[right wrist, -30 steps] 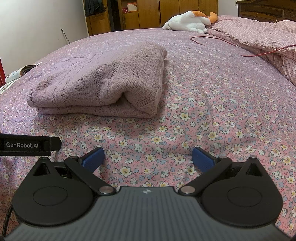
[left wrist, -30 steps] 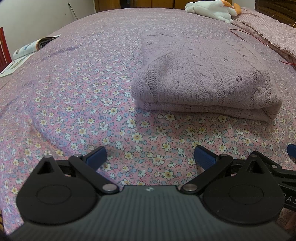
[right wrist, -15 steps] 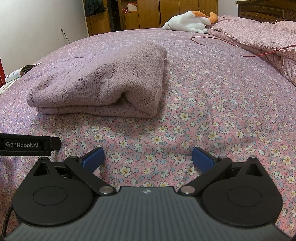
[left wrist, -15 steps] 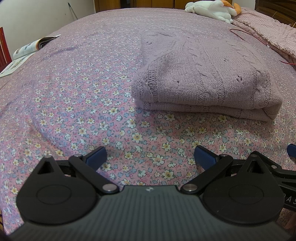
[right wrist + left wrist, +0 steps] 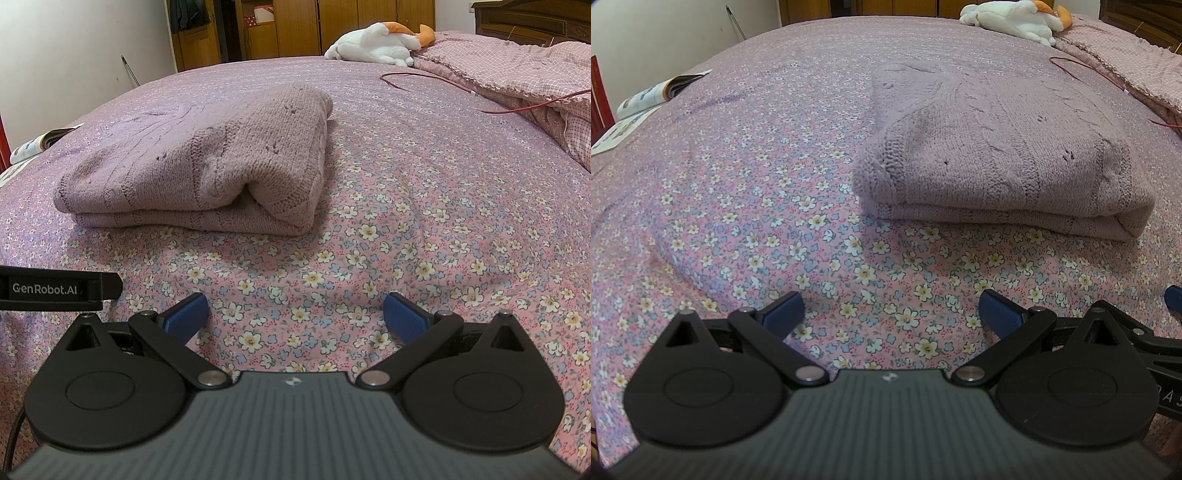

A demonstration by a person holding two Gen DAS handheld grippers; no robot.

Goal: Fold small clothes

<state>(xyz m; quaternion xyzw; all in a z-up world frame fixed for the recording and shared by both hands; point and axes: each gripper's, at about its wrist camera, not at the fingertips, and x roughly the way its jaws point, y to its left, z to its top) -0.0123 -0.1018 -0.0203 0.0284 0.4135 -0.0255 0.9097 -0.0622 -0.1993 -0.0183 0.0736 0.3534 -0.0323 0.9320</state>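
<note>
A folded mauve knit sweater (image 5: 1004, 166) lies on a bed spread with a pink floral sheet (image 5: 746, 192), its layers stacked flat and its rounded fold facing the two grippers. In the right wrist view the sweater (image 5: 207, 166) sits up and to the left, its top layer curling over at the near right corner to leave a small dark hollow.

The left gripper (image 5: 890, 314) hovers low over the sheet short of the sweater's near edge, its blue-padded fingers (image 5: 783, 314) spread wide apart with nothing between them but flowered cloth. The right gripper (image 5: 295, 317) rests likewise short of the sweater, its fingers (image 5: 404, 317) also wide apart and empty. A black bar lettered "GenRobot.AI" (image 5: 55, 288), part of the left gripper, juts in at the left edge of the right wrist view.

Beyond the sweater, a white and orange plush toy (image 5: 380, 44) lies at the far end of the bed, beside a pink checked quilt (image 5: 517, 77) bunched along the right side. A thin red cable (image 5: 443, 85) loops across the sheet between the sweater and the quilt. An open magazine (image 5: 653, 96) rests at the bed's left edge, well apart from the sweater. Wooden wardrobes (image 5: 295, 26) stand behind the bed.
</note>
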